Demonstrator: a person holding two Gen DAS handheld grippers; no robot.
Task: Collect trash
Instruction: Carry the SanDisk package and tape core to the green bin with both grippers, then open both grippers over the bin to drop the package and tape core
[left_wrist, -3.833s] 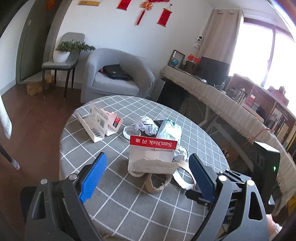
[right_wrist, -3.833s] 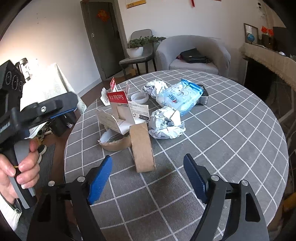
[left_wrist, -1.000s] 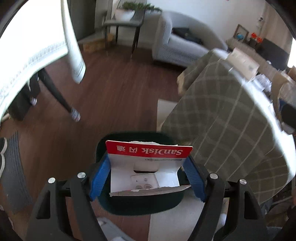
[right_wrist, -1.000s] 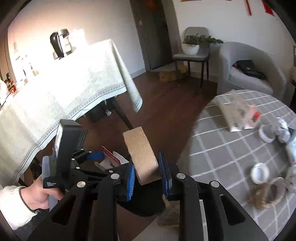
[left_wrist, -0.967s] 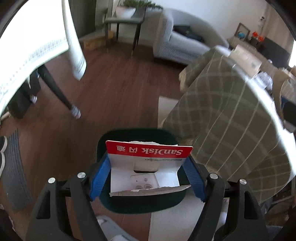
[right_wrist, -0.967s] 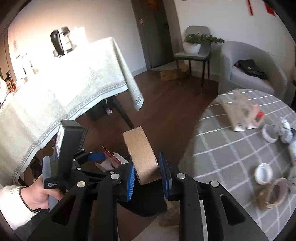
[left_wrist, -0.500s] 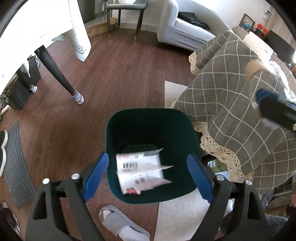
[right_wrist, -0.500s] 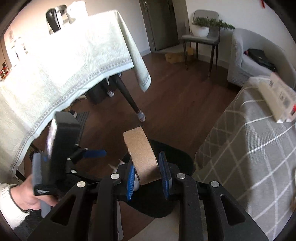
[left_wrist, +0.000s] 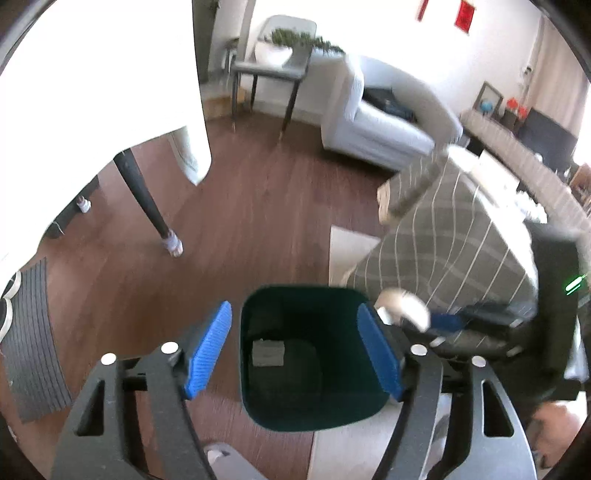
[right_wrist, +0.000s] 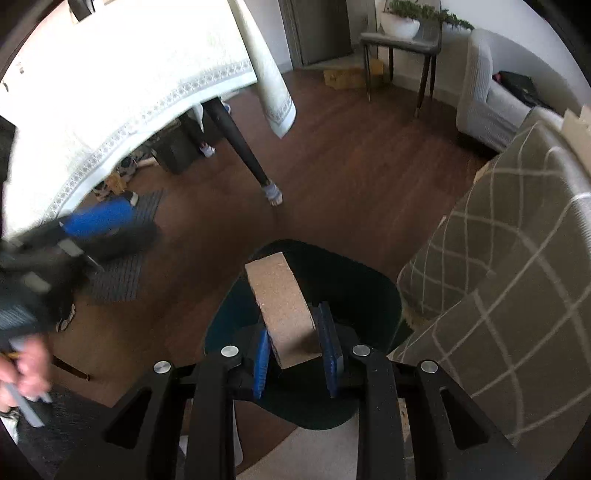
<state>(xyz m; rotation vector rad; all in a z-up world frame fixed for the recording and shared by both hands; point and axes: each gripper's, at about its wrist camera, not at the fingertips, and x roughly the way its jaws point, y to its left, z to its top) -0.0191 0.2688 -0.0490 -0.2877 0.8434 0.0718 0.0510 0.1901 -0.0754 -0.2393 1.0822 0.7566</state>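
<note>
A dark green bin (left_wrist: 303, 292) stands on the wood floor, and the white SanDisk pack (left_wrist: 267, 352) lies at its bottom. My left gripper (left_wrist: 295, 332) hovers above the bin; its jaws are closing and nothing is between the blue pads. My right gripper (right_wrist: 293, 332) is shut on a brown cardboard roll (right_wrist: 280, 302) and holds it over the bin (right_wrist: 369, 275). In the left wrist view the right gripper (left_wrist: 443, 321) and its roll (left_wrist: 402, 308) show blurred at the bin's right rim. The left gripper (right_wrist: 96, 221) is a blur at the left of the right wrist view.
The round table's grey checked cloth (left_wrist: 461, 240) hangs right beside the bin (right_wrist: 498, 295). A white-clothed table (right_wrist: 110, 74) with a dark leg (left_wrist: 147, 199) stands to the left. A ribbed mat (left_wrist: 33, 350), a slipper (left_wrist: 221, 458) and a grey armchair (left_wrist: 376, 122) are around.
The SanDisk pack left my left gripper and dropped into the bin; that gripper then rose. My right gripper came down over the bin with the cardboard roll still held.
</note>
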